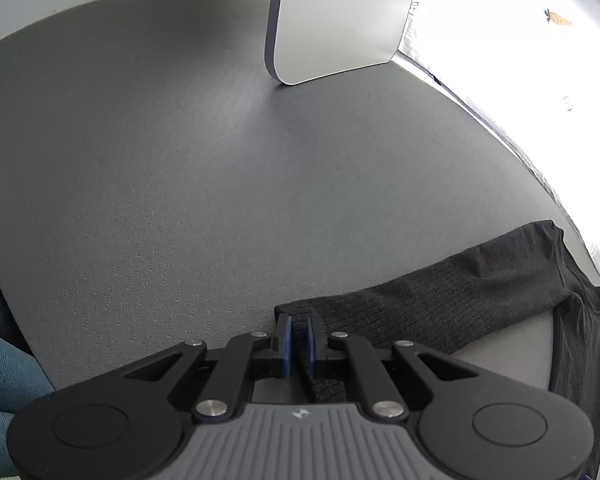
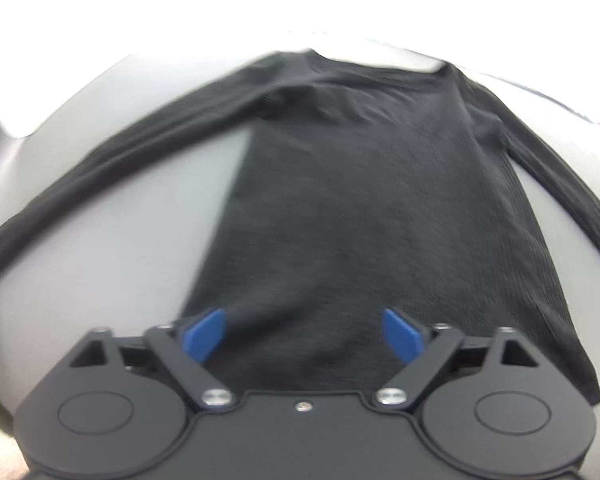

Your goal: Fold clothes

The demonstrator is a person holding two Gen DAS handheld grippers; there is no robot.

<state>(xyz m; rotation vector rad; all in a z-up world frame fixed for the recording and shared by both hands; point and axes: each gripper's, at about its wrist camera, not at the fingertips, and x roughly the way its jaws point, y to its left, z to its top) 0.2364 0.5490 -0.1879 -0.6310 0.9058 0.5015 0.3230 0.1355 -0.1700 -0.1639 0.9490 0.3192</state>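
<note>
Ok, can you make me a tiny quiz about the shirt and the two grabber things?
1. True or false: the left gripper has its fingers shut on the end of a sleeve.
2. What colour is the long-sleeved shirt? A) blue B) black C) white
3. Fill in: the right gripper has its fingers ____ above the shirt's lower part.

Key: 1 true. 2 B. 3 open, nothing pinched between them.
</note>
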